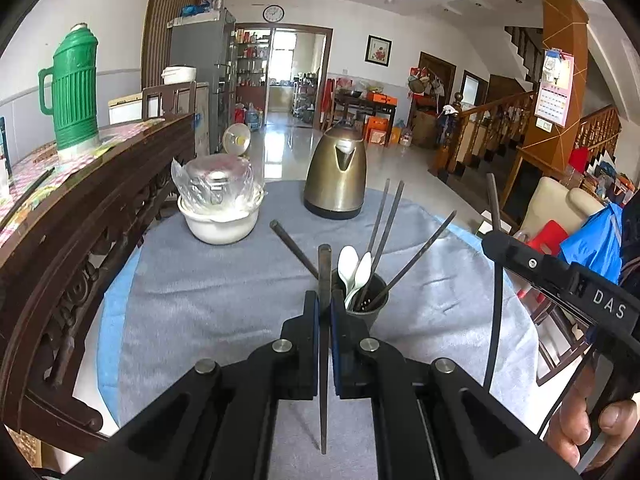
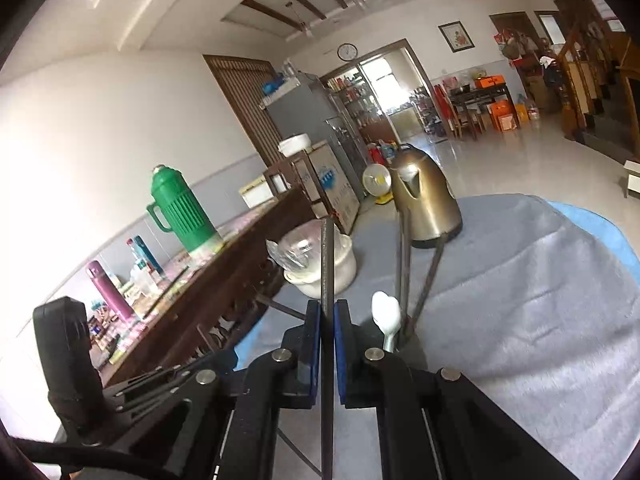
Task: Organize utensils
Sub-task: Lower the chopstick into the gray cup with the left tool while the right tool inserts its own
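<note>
My left claw is pinched tight on one dark chopstick, which stands nearly upright between the blue pads and pokes out above and below them. My right claw is clamped the same way on a second dark chopstick, also upright in its own view. From the left wrist, that right claw shows at three o'clock, my hand around its handle.

Just past my left fingertips, at about one o'clock, a black cup stands on the grey cloth covering the counter. It holds two white spoons and several more dark chopsticks, fanned out and leaning. Another chopstick slants at eleven o'clock.

Farther off, a white bowl with a plastic bag in it sits at eleven o'clock, a brass-coloured kettle at twelve. A green flask stands on the dark wooden sideboard at ten o'clock.
</note>
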